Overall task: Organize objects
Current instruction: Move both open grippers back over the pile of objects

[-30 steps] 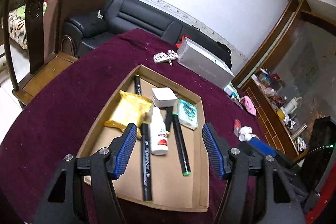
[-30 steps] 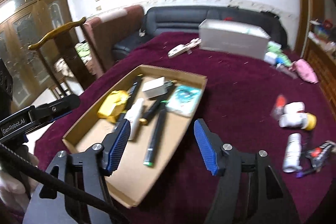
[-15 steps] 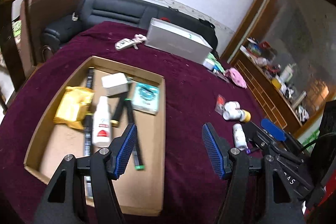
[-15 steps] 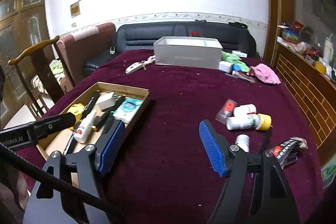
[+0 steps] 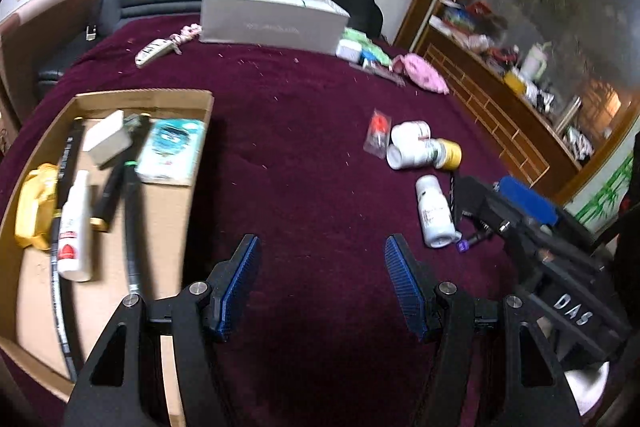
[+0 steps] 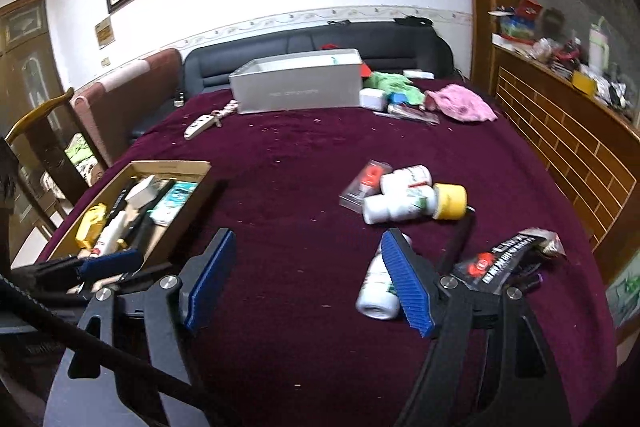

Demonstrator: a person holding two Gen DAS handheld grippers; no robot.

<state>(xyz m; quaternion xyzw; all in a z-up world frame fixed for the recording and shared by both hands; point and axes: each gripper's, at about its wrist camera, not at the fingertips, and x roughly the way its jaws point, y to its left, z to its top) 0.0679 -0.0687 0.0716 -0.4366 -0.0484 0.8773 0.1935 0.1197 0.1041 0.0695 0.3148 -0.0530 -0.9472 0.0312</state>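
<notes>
While both tongs hang over it, the desk (image 6: 304, 155) under its maroon cloth carries everything. At its far edge, around twelve o'clock, stands a long grey box (image 6: 298, 87), with a pink cloth (image 6: 460, 103) beside it at one o'clock. Toward nine o'clock lies the shallow cardboard tray (image 5: 168, 103), holding a yellow packet (image 5: 34, 203), a teal packet (image 5: 172, 151), a small white box (image 5: 106, 141), a white squeeze bottle (image 5: 74, 227) and several dark pens (image 5: 132, 227). The loose things wait on the bare cloth at two o'clock, well apart from the tray: two white bottles lying touching, one with a yellow cap (image 6: 450, 201), a small clear packet (image 6: 364, 185) just beside them, and nearer, a third white bottle (image 6: 376, 287) on its side next to a black sachet (image 6: 500, 259). The left tongs (image 5: 320, 283) stand partly spread and empty over bare cloth. The right tongs (image 6: 308, 283) have just been opening, now wide, nothing between them; the third bottle lies just behind the right-hand pad.
</notes>
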